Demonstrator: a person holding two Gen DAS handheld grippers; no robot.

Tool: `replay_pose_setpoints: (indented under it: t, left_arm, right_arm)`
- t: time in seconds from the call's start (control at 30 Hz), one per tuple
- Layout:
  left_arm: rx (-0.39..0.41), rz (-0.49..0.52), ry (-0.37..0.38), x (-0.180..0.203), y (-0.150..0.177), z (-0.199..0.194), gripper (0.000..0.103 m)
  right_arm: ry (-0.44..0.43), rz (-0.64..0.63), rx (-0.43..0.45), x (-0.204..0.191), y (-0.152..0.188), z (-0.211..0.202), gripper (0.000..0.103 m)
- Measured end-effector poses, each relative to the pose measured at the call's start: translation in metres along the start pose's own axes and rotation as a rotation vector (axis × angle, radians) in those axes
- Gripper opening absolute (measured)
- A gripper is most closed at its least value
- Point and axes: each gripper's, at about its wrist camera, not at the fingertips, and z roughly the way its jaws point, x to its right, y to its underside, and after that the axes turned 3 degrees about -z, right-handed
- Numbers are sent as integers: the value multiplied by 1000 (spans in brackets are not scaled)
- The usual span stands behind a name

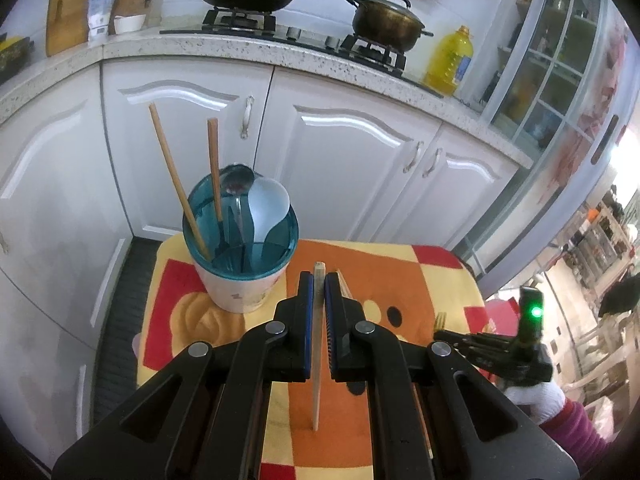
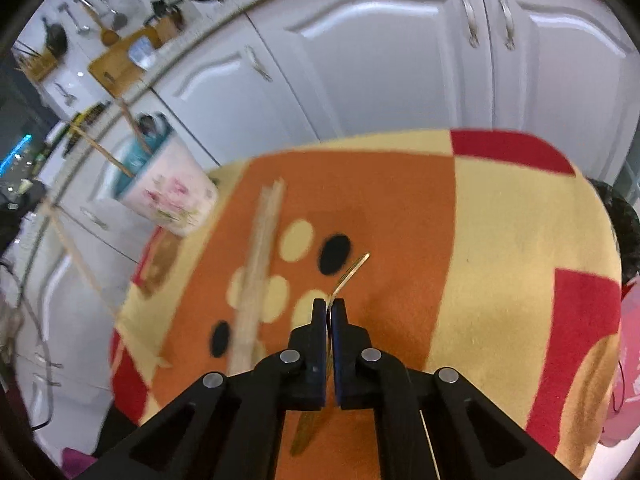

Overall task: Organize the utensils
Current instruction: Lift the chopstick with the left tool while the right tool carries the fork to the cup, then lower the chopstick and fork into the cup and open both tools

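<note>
White kitchen cabinets (image 1: 340,152) rise behind a desk (image 1: 432,280) draped in fleecy orange, red and cream cloth. Angled downward, the left gripper (image 1: 319,280) has its fingers clamped on a pale wooden chopstick (image 1: 318,344), just right of the teal-rimmed utensil cup (image 1: 240,248). Well right of that cup, the right gripper (image 2: 329,304) pinches a thin, curved gold fork (image 2: 352,270).

holder (image 1: 240,276) on cloth (image 1: 420,280), left | chopsticks (image 1: 192,196), spoons (image 1: 268,208) inside
</note>
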Motion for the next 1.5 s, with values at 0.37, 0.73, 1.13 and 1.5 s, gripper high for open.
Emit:
replay_pose_setpoints:
  t: [0.37, 0.73, 1.13, 1.5]
  left_arm:
    - [81, -6, 5, -4, -22, -39, 4]
    - [252, 15, -42, -9, -81, -89, 4]
    - [295, 32, -188, -39, -135, -61, 4]
    - [186, 37, -242, -51, -103, 18, 4]
  right_arm:
    - [-90, -74, 84, -44, -28, -29, 2]
    - [-189, -188, 187, -114, -102, -28, 2]
    - [-125, -328, 271, -196, -173, 25, 2]
    - [-39, -394, 175, -199, -156, 92, 2]
